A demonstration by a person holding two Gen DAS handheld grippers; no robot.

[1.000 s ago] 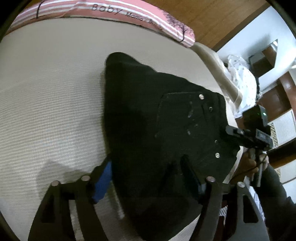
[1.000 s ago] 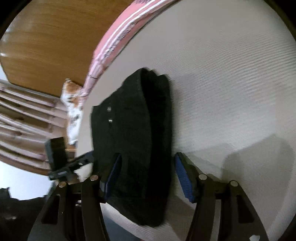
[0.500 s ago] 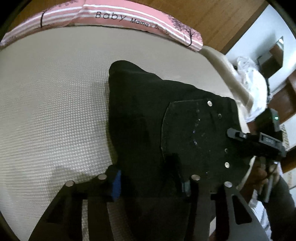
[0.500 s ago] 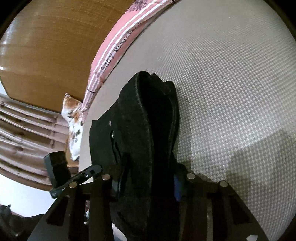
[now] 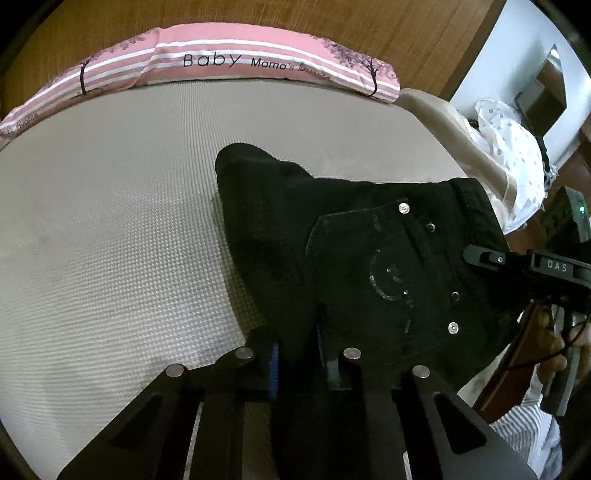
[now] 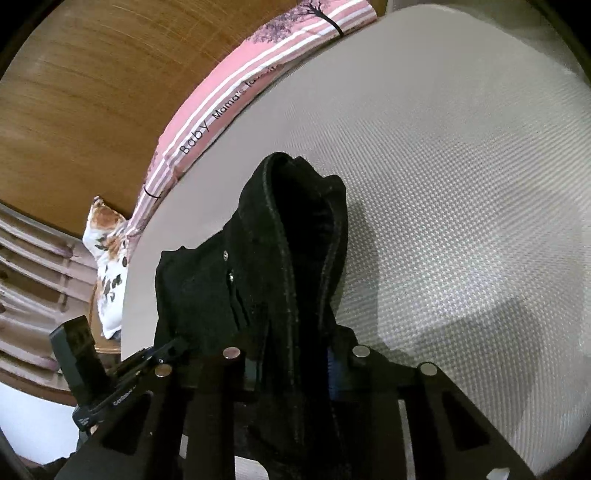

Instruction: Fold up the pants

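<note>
Black pants lie folded on a beige textured mattress, toward its near right side in the left wrist view. A back pocket with stitched decoration and metal rivets faces up. One folded end rises in a rounded hump toward the far side of the bed.

Left gripper: fingers drawn close together, pinching a fold of the pants at the near edge. Blue pad visible on the inner face of the left-hand finger, pressed against the cloth.

Right gripper: fingers likewise closed in on a thick bunch of black fabric. From this view the pants stand up as a tall ridge with a seam running along the top, the cloth lifted a little off the mattress near the grip; shadow falls to the right of it.

Each gripper shows in the other's view: the right one at the right edge of the left wrist view, held by a hand, its fingers hidden behind the waistband edge; the left one at the lower left of the right wrist view.

A pink striped pillow printed "Baby Mama's" lies along the far edge of the mattress, against a wooden headboard. A floral cushion sits off the bed's side. A white spotted cloth is heaped beyond the bed's corner.
</note>
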